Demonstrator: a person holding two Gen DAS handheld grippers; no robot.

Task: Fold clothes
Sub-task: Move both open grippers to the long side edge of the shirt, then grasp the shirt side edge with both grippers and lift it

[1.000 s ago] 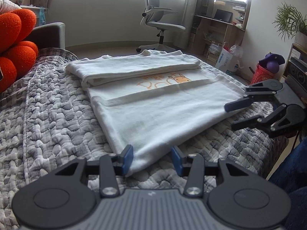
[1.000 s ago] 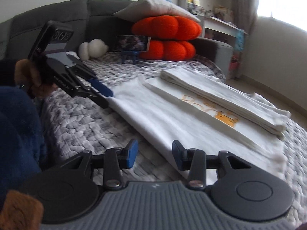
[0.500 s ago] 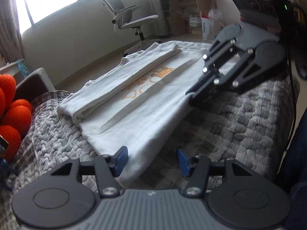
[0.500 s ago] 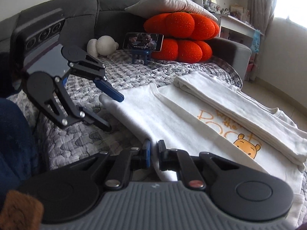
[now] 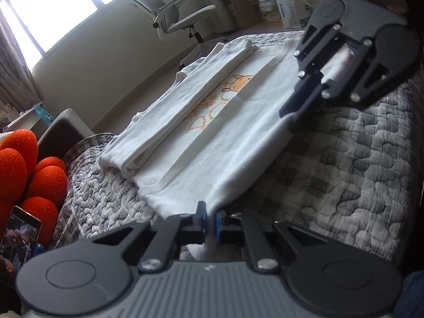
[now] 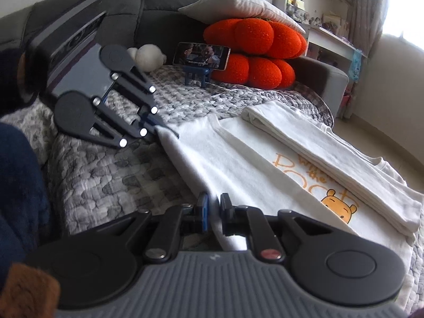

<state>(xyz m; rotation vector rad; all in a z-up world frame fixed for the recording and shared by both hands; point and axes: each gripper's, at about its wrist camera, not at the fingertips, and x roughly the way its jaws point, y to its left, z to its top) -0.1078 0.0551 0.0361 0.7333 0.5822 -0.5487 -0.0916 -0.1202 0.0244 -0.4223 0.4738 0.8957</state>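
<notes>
Both grippers' fingers pinch the shirt's (image 5: 238, 137) near edge: left gripper (image 5: 211, 221) at 6 o'clock, right gripper (image 6: 212, 208) likewise. Far side lies folded over on the bed (image 5: 344, 164); near side remains.

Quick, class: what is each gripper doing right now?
Left gripper: closed on the white T-shirt edge.
Right gripper: closed on the same T-shirt's edge.

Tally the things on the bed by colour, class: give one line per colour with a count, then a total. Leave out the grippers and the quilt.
White: 3, the T-shirt, the pillow and the plush toy
Orange: 1, the lobed cushion
Black: 1, the phone
Blue: 1, the phone stand
Total: 6
</notes>
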